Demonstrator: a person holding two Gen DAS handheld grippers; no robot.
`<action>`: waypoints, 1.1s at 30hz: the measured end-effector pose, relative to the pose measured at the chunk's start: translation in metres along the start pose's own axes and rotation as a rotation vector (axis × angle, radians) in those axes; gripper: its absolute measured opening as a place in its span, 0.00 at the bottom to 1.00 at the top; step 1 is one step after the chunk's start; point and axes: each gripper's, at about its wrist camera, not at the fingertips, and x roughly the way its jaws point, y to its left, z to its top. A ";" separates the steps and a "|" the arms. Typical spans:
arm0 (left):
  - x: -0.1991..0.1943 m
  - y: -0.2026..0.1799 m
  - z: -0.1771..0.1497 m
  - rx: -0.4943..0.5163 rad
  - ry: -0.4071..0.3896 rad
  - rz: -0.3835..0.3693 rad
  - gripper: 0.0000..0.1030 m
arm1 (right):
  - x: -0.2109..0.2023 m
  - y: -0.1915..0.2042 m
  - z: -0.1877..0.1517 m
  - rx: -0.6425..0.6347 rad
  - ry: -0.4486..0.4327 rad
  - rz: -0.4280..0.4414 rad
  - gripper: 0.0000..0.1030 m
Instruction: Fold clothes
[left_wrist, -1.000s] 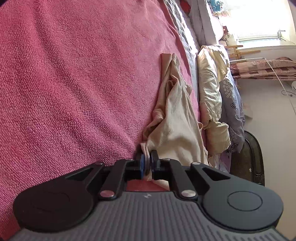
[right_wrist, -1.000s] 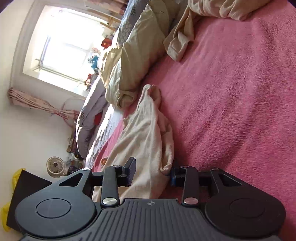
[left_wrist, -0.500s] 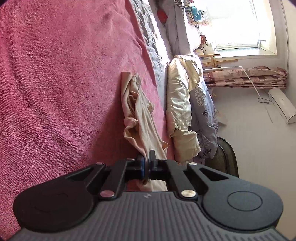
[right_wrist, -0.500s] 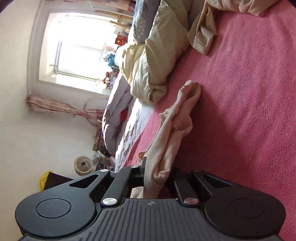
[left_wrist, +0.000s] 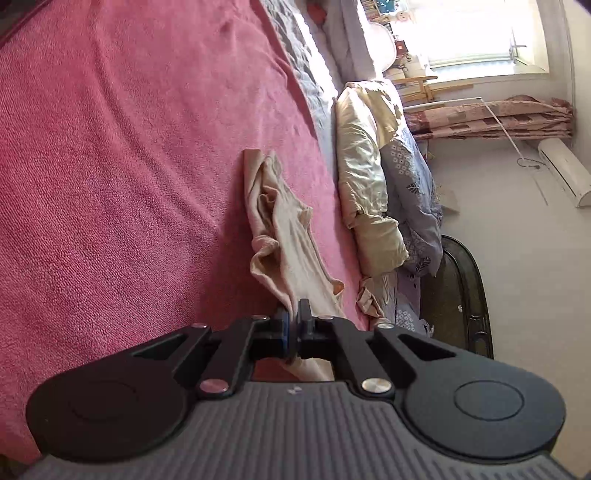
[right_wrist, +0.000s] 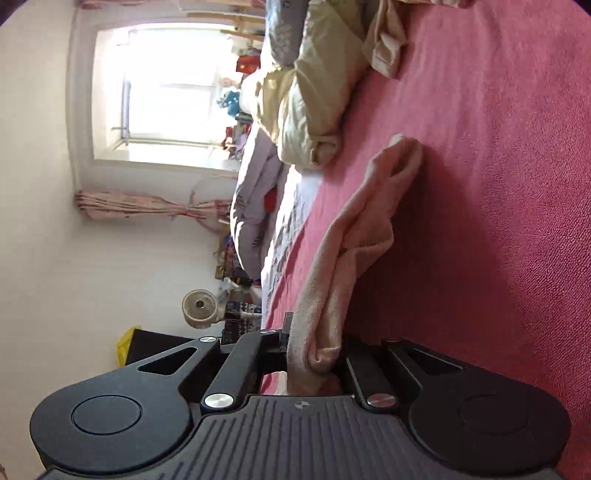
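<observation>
A beige garment (left_wrist: 284, 225) lies bunched in a long strip on the pink blanket (left_wrist: 129, 166). My left gripper (left_wrist: 294, 325) is shut on one end of it, the cloth pinched thin between the blue pads. In the right wrist view the same beige garment (right_wrist: 354, 229) stretches away over the pink blanket (right_wrist: 498, 184). My right gripper (right_wrist: 314, 350) is shut on a thick fold of it. Both held ends are raised off the blanket while the far part still rests on it.
A cream quilt (left_wrist: 365, 158) and a grey-blue patterned duvet (left_wrist: 413, 184) are piled along the bed's far side. More beige cloth (right_wrist: 388, 40) lies beyond. A dark headboard (left_wrist: 461, 295), bright window (right_wrist: 166, 92), small fan (right_wrist: 199, 302) and curtain (right_wrist: 140, 203) surround the bed.
The right gripper closed onto the garment's fold. Both grippers rose and drew back, pulling the garment into a longer, narrower strip partly lifted off the blanket.
</observation>
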 end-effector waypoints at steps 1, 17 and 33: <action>-0.006 0.001 -0.003 0.013 0.006 0.014 0.00 | -0.003 -0.001 -0.004 -0.024 0.019 -0.032 0.05; -0.065 -0.016 -0.047 0.429 -0.166 0.611 0.01 | -0.092 -0.031 -0.025 -0.274 -0.060 -0.422 0.29; 0.092 -0.063 -0.186 1.141 -0.132 0.603 0.50 | 0.116 0.033 0.004 -0.916 0.076 -0.555 0.44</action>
